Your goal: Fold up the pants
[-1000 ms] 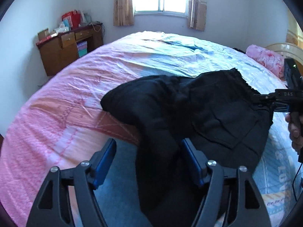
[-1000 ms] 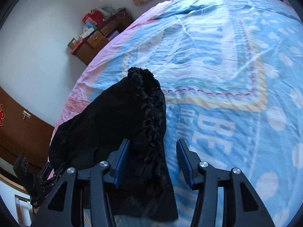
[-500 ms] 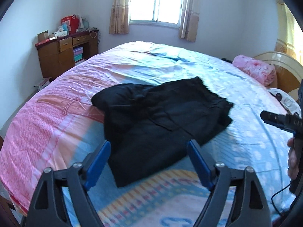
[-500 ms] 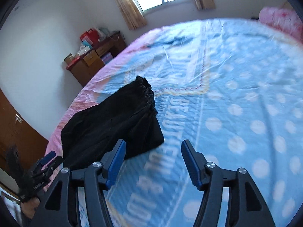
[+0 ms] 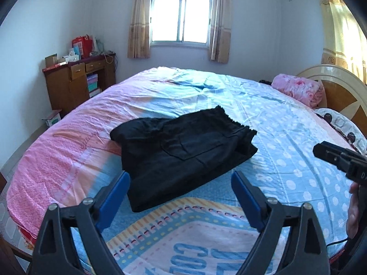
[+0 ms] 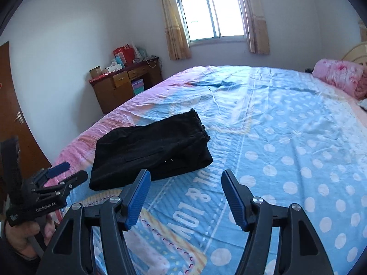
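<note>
Pants (image 5: pixel 183 153) lie on the bed (image 5: pixel 286 142), toward its pink side, folded into a compact black bundle. Waistband (image 6: pixel 198 123) at the far end, layers stacked, a pocket showing on top.

My left tongs (image 5: pixel 181 194) hang short of the bundle, jaws wide, just been opening, nothing between them. My right tongs (image 6: pixel 184 194) likewise clear of the cloth; jaws apart, also opened over the last moment, empty. Neither touches the pants.

Judgement: folding looks done or nearly so. Near edge sits a little uneven, lower layer sticking out past the top one. What may remain: a smoothing pass or squaring that edge. Otherwise finished, as far as I can see.
</note>
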{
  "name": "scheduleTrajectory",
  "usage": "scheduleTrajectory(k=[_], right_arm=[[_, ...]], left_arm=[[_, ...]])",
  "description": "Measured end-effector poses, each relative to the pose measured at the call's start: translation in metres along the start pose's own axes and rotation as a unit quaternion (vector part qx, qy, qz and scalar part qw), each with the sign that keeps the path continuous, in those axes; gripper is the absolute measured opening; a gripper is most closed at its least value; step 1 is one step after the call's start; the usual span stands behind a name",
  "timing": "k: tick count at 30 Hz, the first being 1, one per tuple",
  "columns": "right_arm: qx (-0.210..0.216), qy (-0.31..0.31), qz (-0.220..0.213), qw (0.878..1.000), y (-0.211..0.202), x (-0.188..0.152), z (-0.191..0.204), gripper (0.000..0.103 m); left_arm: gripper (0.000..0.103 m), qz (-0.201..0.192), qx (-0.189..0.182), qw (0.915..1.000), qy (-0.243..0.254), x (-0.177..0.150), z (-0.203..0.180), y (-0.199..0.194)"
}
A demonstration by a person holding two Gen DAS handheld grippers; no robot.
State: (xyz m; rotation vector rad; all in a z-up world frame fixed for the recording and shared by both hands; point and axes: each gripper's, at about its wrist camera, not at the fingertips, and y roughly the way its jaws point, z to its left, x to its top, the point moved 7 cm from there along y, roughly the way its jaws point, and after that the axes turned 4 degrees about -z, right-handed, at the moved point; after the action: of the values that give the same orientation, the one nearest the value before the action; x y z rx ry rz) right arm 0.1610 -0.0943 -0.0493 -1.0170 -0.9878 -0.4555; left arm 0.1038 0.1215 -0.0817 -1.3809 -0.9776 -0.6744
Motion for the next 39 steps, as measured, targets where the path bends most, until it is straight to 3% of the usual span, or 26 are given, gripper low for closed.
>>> scheduleTrajectory(k=[22,27,39], right_arm=[[0.006,-0.005,-0.007,1.0,-0.019,-0.007,0.012,0.067],[0.014,-0.005,-0.004,1.0,-0.019,-0.009,0.017,0.067],[0.005,-0.001,-0.038,0.999,-0.035,-0.001,0.018,0.073]], left_arm=[[0.094,-0.009,-0.009,0.9999,0.001,0.0,-0.01,-0.013],[0.101,-0.011,-0.01,0.9999,0.0,0.0,-0.011,-0.013],[0.101,-0.032,-0.015,0.9993,0.012,0.009,-0.019,-0.027]])
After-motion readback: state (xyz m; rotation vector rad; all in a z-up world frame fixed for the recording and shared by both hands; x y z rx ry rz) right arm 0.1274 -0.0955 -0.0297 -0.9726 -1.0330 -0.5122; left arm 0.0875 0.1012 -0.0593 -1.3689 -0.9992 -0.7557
